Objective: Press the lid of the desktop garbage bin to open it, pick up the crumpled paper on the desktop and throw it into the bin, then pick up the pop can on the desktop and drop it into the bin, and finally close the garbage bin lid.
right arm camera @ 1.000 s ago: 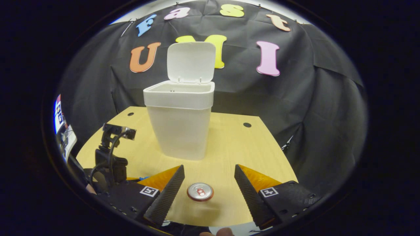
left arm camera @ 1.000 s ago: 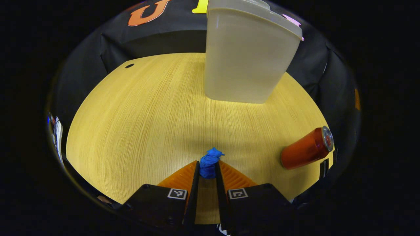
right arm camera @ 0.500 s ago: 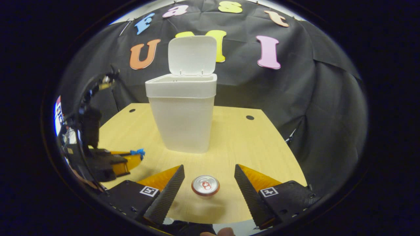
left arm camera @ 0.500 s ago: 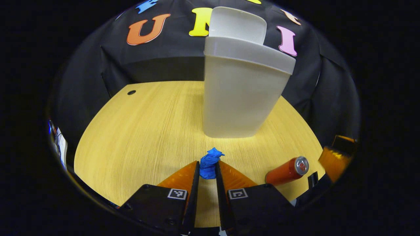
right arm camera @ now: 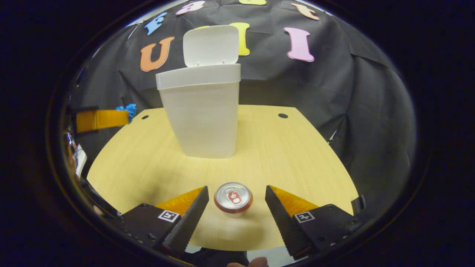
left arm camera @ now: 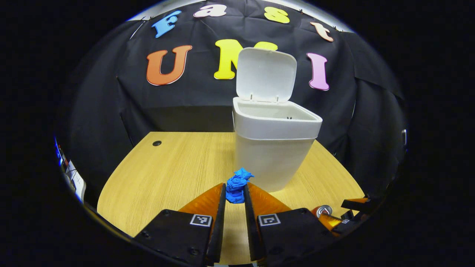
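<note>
the left gripper [left arm camera: 234,193] is clenched on the crumpled paper [left arm camera: 237,183], a blue wad pinched at its fingertips and held clear of the worktop [left arm camera: 167,174]. the relation that matters: the garbage bin [left arm camera: 272,148] stands straight ahead and slightly to the right of the paper, toward the worktop's far edge, its lid [left arm camera: 266,75] tipped up and back, its mouth open and at about the paper's level or a little above, so the drop likely calls for a carry forward and up over the near rim. the left gripper is the one placed for this; in the right gripper view it shows at the left, near the bin's rim height.

the right gripper [right arm camera: 234,209] is spread wide, fingers either side of the pop can [right arm camera: 233,196], not touching it; the can stands upright near the worktop's near edge.

against a second ago, the left gripper has risen from low over the worktop, and the right has closed in on the can.
</note>
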### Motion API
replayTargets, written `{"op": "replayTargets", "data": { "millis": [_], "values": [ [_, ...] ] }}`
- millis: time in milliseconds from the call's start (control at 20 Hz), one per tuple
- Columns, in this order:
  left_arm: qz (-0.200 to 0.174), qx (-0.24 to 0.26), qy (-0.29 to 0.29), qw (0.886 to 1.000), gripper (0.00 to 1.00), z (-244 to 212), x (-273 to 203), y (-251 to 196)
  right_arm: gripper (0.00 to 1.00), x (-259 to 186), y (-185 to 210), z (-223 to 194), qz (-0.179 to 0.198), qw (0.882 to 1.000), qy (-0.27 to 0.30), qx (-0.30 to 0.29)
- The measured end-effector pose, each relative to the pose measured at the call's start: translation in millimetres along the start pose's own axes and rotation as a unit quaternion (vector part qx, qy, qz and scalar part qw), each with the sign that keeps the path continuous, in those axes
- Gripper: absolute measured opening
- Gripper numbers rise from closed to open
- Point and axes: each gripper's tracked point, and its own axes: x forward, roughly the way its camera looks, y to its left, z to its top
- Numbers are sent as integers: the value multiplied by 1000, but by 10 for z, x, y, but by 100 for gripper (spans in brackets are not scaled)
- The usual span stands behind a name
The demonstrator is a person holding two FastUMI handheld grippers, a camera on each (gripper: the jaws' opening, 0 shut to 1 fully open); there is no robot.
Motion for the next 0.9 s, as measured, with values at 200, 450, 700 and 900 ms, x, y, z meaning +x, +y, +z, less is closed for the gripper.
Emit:
{"op": "replayTargets", "data": {
  "millis": [200,450,700,900],
  "values": [
    [-6,-1,-38,999,31,315,-83,61,96,90,-7,-144,-7,1000,10,4],
    [-4,-4,-71,997,31,607,-170,106,96,230,22,-317,1,999,37,28],
    [1,3,-95,995,31,816,-219,134,96,409,17,-554,2,997,68,38],
    [0,9,-109,994,31,951,-265,101,96,538,43,-684,5,995,86,41]
  ]
}}
